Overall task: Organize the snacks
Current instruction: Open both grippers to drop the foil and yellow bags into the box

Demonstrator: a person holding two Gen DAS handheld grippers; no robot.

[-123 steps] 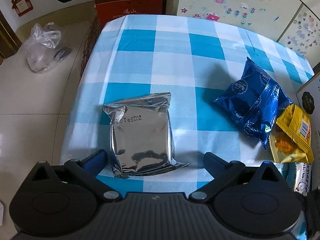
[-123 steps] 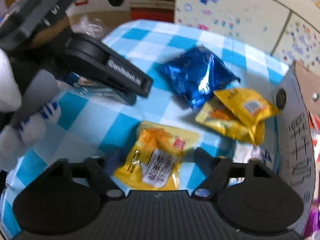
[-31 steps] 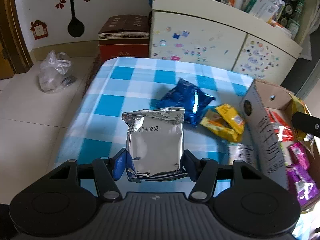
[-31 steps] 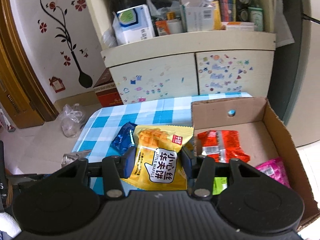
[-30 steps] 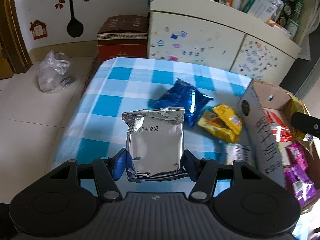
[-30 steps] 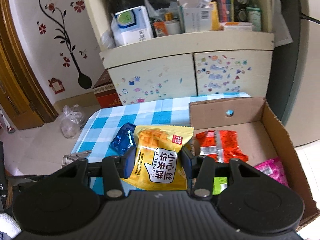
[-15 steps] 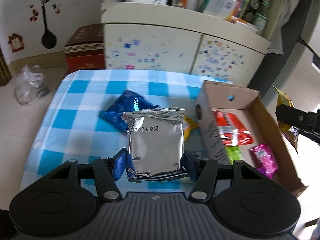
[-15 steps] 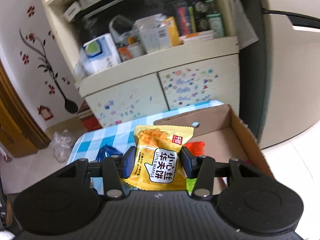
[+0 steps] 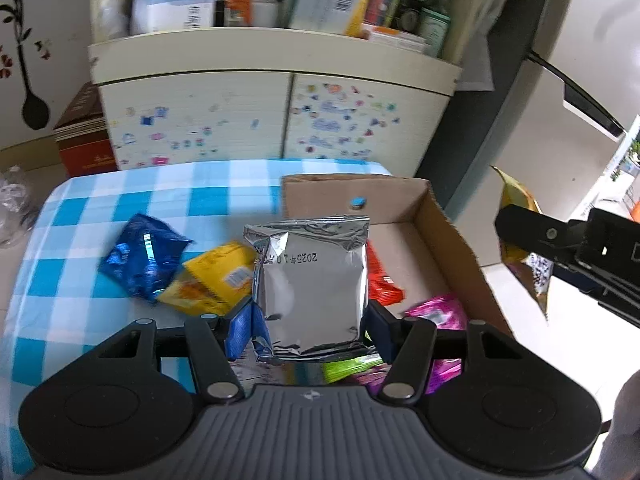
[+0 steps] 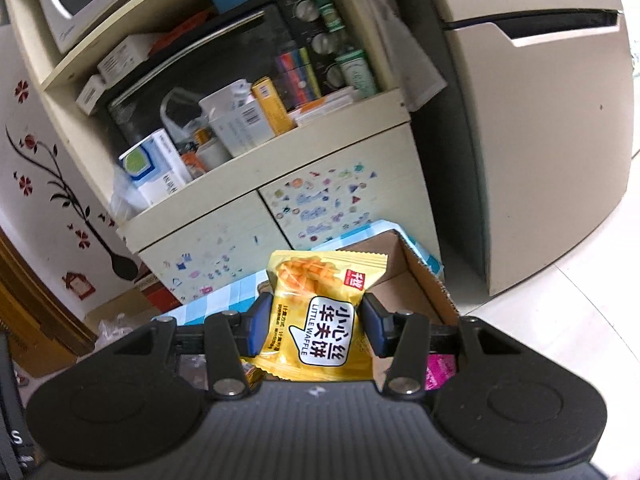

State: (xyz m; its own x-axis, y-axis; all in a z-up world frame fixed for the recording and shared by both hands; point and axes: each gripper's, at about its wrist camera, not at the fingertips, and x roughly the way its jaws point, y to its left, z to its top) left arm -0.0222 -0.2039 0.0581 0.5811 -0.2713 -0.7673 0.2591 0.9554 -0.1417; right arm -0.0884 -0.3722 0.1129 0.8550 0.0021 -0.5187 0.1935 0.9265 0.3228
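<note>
My left gripper (image 9: 308,330) is shut on a silver foil snack pack (image 9: 310,280) and holds it in the air over the near part of the cardboard box (image 9: 448,232). The box holds a red pack (image 9: 382,280), a pink pack (image 9: 436,310) and a green pack (image 9: 348,364). My right gripper (image 10: 314,326) is shut on a yellow waffle pack (image 10: 320,316), held high above the box's far corner (image 10: 416,276). The right gripper also shows at the right edge of the left wrist view (image 9: 560,236).
A blue snack bag (image 9: 142,256) and a yellow snack bag (image 9: 212,280) lie on the blue checked tablecloth (image 9: 100,208) left of the box. A cream cabinet with stickers (image 9: 276,120) and cluttered shelves stands behind the table. A fridge (image 10: 532,120) stands at the right.
Both grippers have lifted and swung right with their packs. The left one now hangs over the box; the right one has risen and tilted up toward the cabinet.
</note>
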